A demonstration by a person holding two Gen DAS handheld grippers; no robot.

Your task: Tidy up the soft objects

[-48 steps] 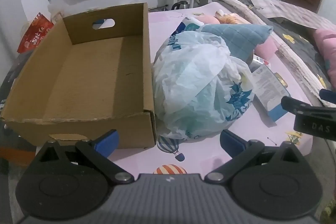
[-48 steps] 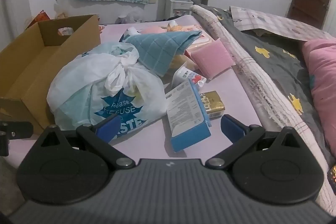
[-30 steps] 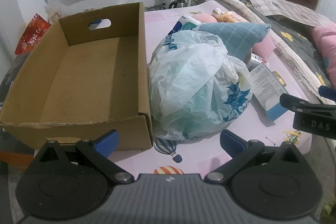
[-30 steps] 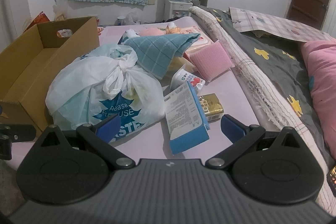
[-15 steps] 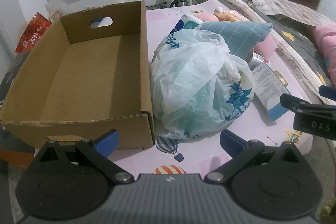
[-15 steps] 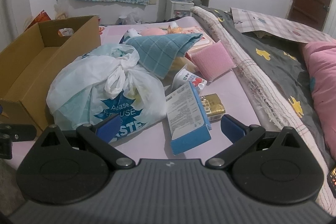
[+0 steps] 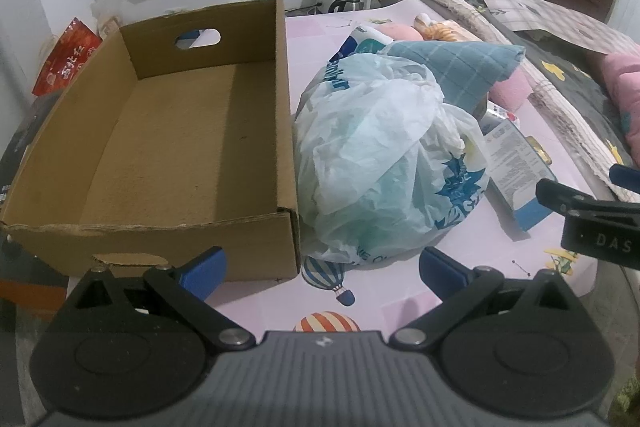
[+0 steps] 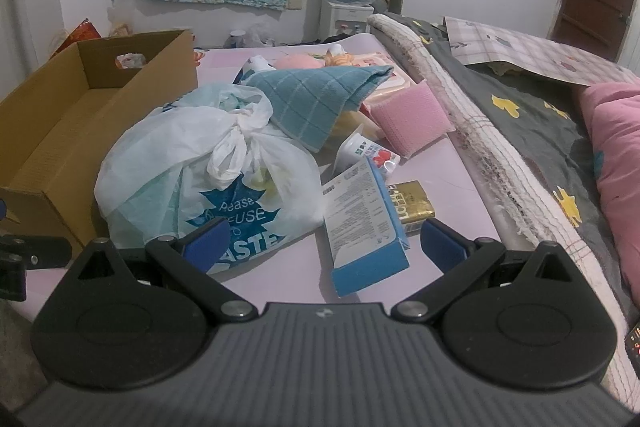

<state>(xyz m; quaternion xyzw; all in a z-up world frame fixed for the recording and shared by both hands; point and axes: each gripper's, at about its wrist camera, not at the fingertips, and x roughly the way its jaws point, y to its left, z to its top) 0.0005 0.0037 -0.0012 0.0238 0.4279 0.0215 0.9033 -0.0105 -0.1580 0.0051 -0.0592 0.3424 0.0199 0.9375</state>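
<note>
Cardboard box (image 7: 180, 147) is set open-topped along the left edge of the bed (image 8: 452, 187), evidently so that soft things can be dropped straight in — nothing is seen on its floor. Just beside its right wall, perhaps touching, a knotted plastic bag (image 8: 208, 179) is bunched; a blue checked cloth (image 8: 316, 99) is draped over the pile behind it, and a pink pad (image 8: 408, 119) is propped near the bed's right edge. A blue carton (image 8: 364, 223), a gold packet (image 8: 412, 203) and a small tube (image 8: 368, 151) lie between them, probably not for the box.

The left tool (image 7: 320, 267) is held spread wide and empty near the box's front corner; the right tool (image 8: 320, 243) is likewise wide apart, nothing gripped, before the bag.

The bag's contents cannot be made out, and what lies under the cloth — something peach-coloured behind it too — is hidden.
</note>
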